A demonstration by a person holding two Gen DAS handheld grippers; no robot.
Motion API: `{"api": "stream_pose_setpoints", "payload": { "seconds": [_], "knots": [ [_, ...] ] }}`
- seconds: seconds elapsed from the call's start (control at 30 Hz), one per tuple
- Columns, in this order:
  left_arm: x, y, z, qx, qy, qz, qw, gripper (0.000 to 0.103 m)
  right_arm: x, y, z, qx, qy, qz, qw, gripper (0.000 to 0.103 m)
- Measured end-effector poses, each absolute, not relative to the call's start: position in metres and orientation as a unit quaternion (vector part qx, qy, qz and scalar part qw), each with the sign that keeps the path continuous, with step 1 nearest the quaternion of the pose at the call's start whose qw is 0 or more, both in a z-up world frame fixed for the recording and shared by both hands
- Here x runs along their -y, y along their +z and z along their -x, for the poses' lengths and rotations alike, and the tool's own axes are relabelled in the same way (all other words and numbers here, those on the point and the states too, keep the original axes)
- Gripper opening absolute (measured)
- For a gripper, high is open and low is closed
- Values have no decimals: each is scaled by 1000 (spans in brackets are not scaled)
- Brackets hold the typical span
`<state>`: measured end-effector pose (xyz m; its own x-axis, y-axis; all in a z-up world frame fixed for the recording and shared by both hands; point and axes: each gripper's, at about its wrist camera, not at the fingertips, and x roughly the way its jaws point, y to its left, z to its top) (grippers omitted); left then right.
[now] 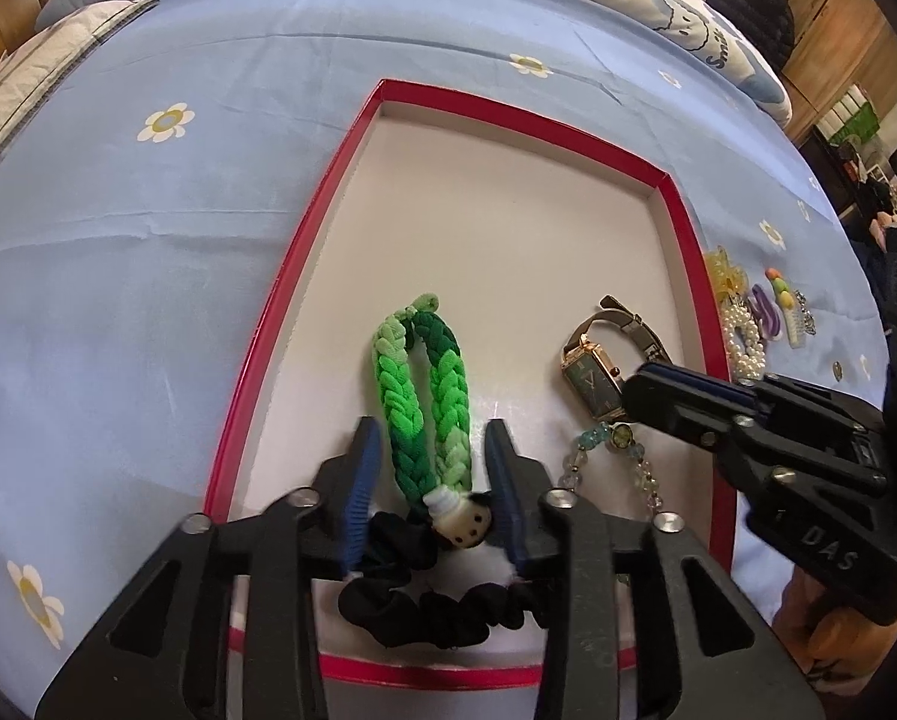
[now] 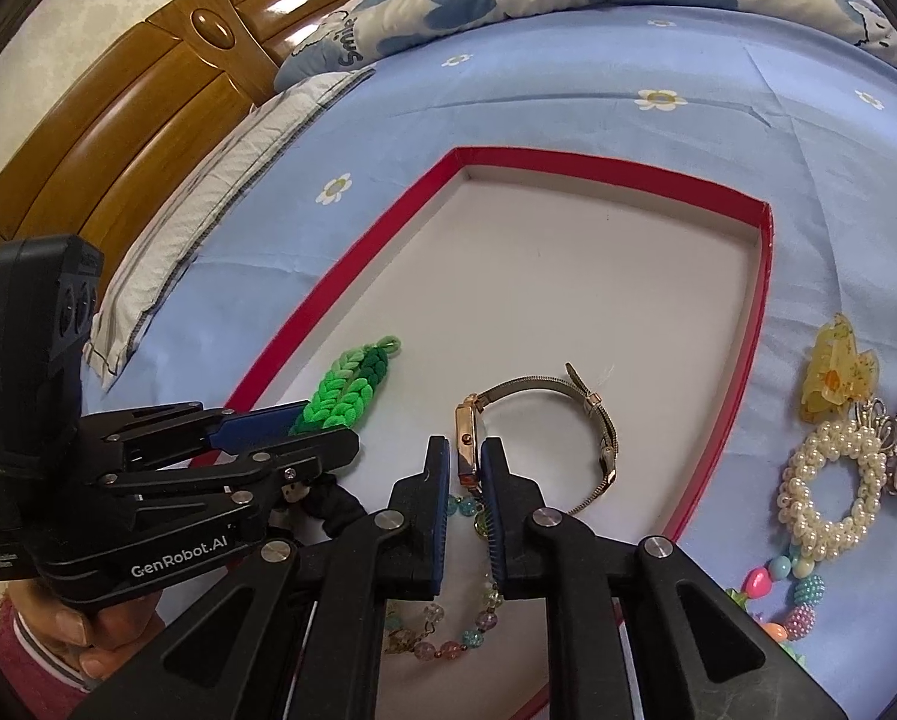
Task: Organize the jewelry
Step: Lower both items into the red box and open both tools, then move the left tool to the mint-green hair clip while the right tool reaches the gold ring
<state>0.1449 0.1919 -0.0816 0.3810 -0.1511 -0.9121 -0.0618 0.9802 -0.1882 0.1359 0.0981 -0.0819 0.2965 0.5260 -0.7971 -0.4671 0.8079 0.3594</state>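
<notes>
While the left claw (image 1: 431, 483) stands spread around the green braided band (image 1: 424, 402) in the red tray (image 1: 685, 228), low centre, the right claw (image 2: 465, 463) pinches the watch (image 2: 469, 441) by its thin case, which may twist out or snag the bead bracelet (image 2: 448, 630) underneath.

Both views are bright and evenly lit by soft, daylight-like light, with colours clean and little noise. Shadows are faint — only a soft one under the green braided band (image 1: 424, 396) and a thin dark line along the inner wall of the red-rimmed tray (image 1: 682, 222). Glare shows as white streaks on the glossy wooden headboard (image 2: 148, 96) and as small glints on the gripper screws. Fisheye distortion is strong — the bed sheet (image 1: 148, 276) bulges like a dome, straight tray edges bow, and black vignetting fills the corners. The centre is sharp; the room at the far right edge of the left view is soft and smeared.
</notes>
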Motion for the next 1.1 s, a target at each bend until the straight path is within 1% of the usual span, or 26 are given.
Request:
{"api": "stream_pose_setpoints", "payload": {
  "seconds": [0.07,0.1,0.13,0.2,0.23,0.33,0.37,0.4,0.47,0.6,0.73,1.1],
  "knots": [
    [-192,-81,-144,-555,-28,97,826,39,-94,-76,-133,-502,308,-34,807,14],
    [-192,-80,-143,-555,-26,97,825,41,-91,-73,-131,-500,308,-38,809,15],
    [-193,-81,-142,-557,-24,100,824,46,-88,-70,-129,-497,308,-41,810,17],
    [-194,-80,-142,-556,-21,102,824,48,-79,-64,-124,-490,306,-48,815,24],
    [-194,-80,-141,-556,-19,102,824,48,-74,-61,-120,-486,303,-53,818,29],
    [-195,-74,-135,-553,-16,107,826,48,-54,-54,-109,-479,295,-72,824,30],
    [-194,-71,-133,-550,-16,109,828,48,-48,-52,-106,-478,291,-77,826,33],
    [-193,-68,-130,-547,-16,110,830,48,-39,-50,-100,-476,284,-86,828,37],
    [-191,-63,-125,-542,-16,115,832,48,-24,-49,-94,-474,275,-102,830,42],
    [-186,-51,-111,-532,-20,131,836,48,5,-48,-79,-472,252,-122,836,43],
    [-172,-43,-101,-527,-31,141,838,48,35,-46,-64,-471,227,-139,841,47],
    [-116,-36,-89,-528,-76,118,838,48,98,-40,-28,-455,172,-168,857,48]
  ]
}}
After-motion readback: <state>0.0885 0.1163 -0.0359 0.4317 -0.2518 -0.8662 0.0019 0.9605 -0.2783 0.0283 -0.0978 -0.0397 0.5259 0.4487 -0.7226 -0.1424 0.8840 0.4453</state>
